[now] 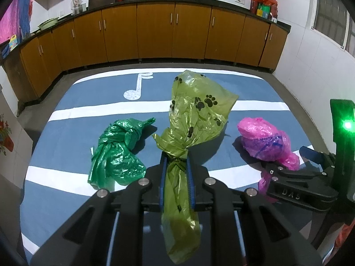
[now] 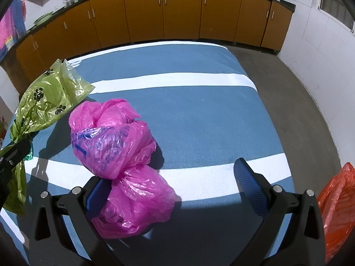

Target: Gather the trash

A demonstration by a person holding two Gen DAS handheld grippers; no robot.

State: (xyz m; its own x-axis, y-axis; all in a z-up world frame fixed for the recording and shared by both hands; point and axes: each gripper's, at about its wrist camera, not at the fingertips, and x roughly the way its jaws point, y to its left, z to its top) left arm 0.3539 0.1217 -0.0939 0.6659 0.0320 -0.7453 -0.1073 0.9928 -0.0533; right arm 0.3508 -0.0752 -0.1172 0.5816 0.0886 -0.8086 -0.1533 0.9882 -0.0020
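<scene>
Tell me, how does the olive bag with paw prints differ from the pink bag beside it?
The olive bag is clamped at its knotted neck by the left gripper; the pink bag lies on the blue cloth, with the right gripper open around its near end. The olive one bears black paw prints, the pink one blue markings. Both are thin, crinkled plastic.

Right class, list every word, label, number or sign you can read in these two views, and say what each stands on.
"DAS": raised letters on the right gripper body.
Musical note sign, white, no letters: blue cloth.
Paw prints, no words: olive bag.
Blue print on pink bag: too crumpled.
Counter packets: too small.
</scene>
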